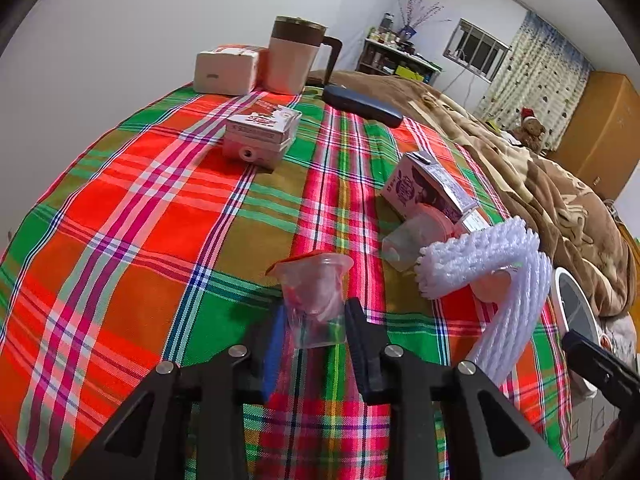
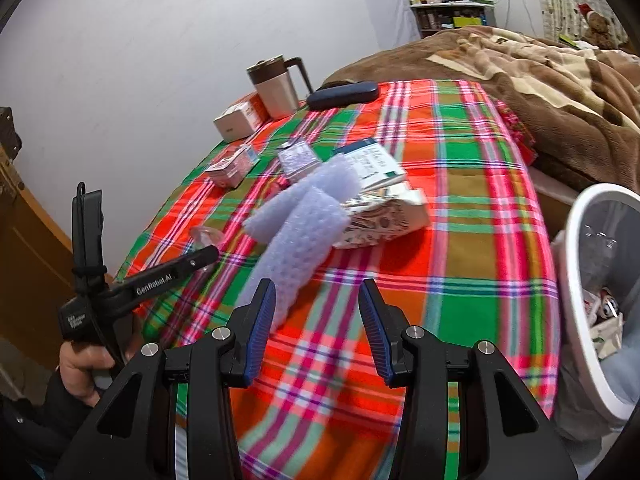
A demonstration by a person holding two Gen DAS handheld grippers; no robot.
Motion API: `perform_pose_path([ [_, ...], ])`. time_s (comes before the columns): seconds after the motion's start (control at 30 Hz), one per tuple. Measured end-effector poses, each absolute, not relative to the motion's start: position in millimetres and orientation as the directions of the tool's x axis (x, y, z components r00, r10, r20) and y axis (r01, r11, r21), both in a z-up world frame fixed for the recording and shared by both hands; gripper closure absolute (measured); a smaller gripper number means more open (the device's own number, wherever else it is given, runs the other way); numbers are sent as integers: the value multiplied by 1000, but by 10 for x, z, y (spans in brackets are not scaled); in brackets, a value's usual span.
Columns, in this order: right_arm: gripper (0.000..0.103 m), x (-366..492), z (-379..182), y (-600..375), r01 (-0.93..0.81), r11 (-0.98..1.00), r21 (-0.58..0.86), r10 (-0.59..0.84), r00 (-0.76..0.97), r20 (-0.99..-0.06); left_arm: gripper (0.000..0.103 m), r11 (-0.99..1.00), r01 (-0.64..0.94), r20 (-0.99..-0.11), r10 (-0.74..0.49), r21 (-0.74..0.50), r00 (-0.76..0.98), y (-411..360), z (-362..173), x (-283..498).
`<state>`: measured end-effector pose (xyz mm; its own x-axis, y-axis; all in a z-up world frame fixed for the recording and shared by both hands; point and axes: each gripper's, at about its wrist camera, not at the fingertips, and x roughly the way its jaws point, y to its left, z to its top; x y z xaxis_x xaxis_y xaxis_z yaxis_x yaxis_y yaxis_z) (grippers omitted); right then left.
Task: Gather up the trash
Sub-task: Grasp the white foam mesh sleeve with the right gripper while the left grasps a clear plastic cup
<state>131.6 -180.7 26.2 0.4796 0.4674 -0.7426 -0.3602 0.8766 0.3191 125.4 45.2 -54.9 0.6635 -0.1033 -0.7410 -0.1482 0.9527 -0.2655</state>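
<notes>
Already clamped on a clear plastic cup [image 1: 316,300], the left hand-held gripper [image 1: 316,320] pinches the crumpled cup between its jaws just above the plaid-covered surface [image 1: 140,240]. The right hand-held gripper [image 2: 316,312] hangs with its jaws apart and nothing between them, a strip of white foam wrap [image 2: 300,236] lying just beyond its tips at 11 o'clock.

Seen from the left wrist, the foam wrap [image 1: 492,268] curls at 2 o'clock from the cup, with a purple drink carton [image 1: 428,188] behind it. A pink carton [image 1: 260,136] lies at 12 o'clock, farther back. At the far edge stand a mug [image 1: 296,56], a white box [image 1: 228,68] and a dark case [image 1: 360,104], probably not trash.

A white bin [image 2: 576,280], already holding scraps, waits off the surface's edge at 3 o'clock in the right wrist view. The step in hand looks like carrying the cup there: the thin plastic may slip or buckle, so a steady squeeze and a lift clear of the foam wrap would serve best.
</notes>
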Motion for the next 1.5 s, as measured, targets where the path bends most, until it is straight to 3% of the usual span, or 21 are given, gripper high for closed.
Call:
perform_pose_path([
  [0.7, 58, 1617, -60, -1359, -285, 869, 405, 490, 371, -789, 73, 958, -64, -699, -158, -280, 697, 522, -490, 1090],
  [0.73, 59, 1602, -53, -1355, -290, 869, 402, 489, 373, -788, 73, 958, -62, -698, -159, -280, 698, 518, -487, 1084],
  [0.77, 66, 1589, -42, -1355, -294, 868, 400, 490, 378, -785, 73, 958, -59, -697, -161, -281, 699, 514, -479, 1076],
  [0.9, 71, 1537, 31, -1394, -310, 863, 399, 499, 395, -772, 73, 960, -44, -693, -167, -277, 702, 467, -450, 1047],
  [1.5, 72, 1287, 285, -1933, -285, 874, 393, 485, 496, -720, 73, 966, 86, -669, -233, -245, 706, -150, -204, 882],
])
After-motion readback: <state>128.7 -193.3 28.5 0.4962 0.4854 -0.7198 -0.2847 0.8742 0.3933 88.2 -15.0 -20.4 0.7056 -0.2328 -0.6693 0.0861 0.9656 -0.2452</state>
